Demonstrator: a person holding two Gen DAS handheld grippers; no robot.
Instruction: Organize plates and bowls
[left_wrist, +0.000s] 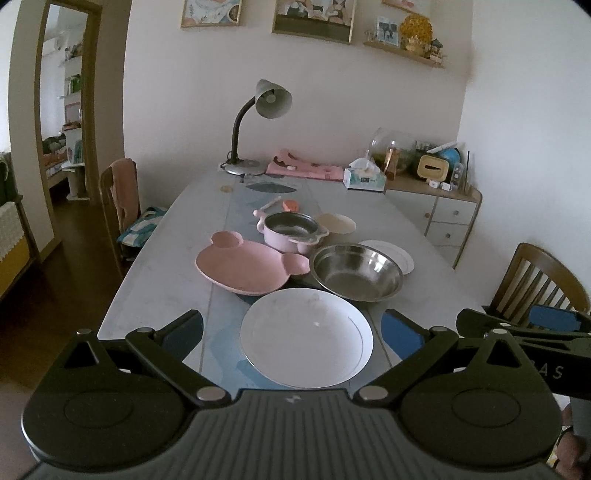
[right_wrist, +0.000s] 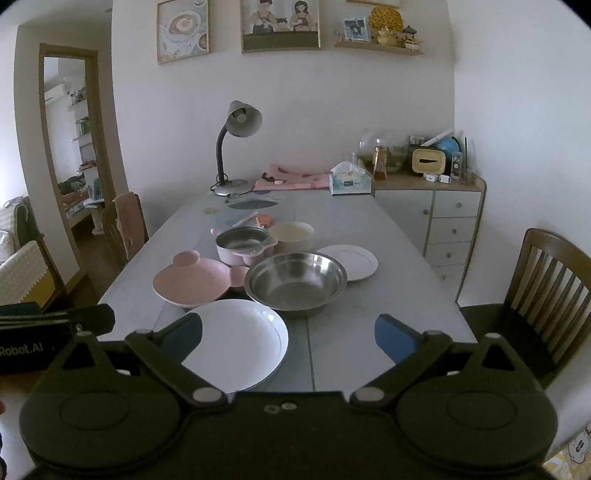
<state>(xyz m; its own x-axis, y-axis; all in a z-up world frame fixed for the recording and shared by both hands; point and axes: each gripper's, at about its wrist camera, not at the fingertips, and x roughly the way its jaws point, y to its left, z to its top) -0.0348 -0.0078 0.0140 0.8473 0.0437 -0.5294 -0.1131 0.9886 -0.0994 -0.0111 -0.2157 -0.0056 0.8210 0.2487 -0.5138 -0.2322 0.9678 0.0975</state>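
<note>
home dining room, table (left_wrist: 155, 266), framed pictures (right_wrist: 280, 26)

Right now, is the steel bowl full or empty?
Empty: the steel bowl stands upright, and its bare shiny bottom shows in both views.

1. At the far end of the surface (right_wrist: 388, 236) I see a grey gooseneck desk lamp (right_wrist: 236, 140), its shade tilted towards me.
2. Beside the lamp base a pink cloth (right_wrist: 291, 181) lies flat, and a tissue box (right_wrist: 349, 181) sits at its right end.
3. Right of that, against the wall, I make out a pale cabinet (right_wrist: 439, 218) with drawers; a glass bowl-shaped jar (right_wrist: 384, 149) and small clutter sit on top.
4. Framed pictures (right_wrist: 280, 26) hang on the wall above.
5. A wooden chair (right_wrist: 546, 280) stands at the right; another chair (right_wrist: 123, 229) at the left has a cloth draped over it.
6. A tall mirror (right_wrist: 70, 147) leans at the left.
</note>
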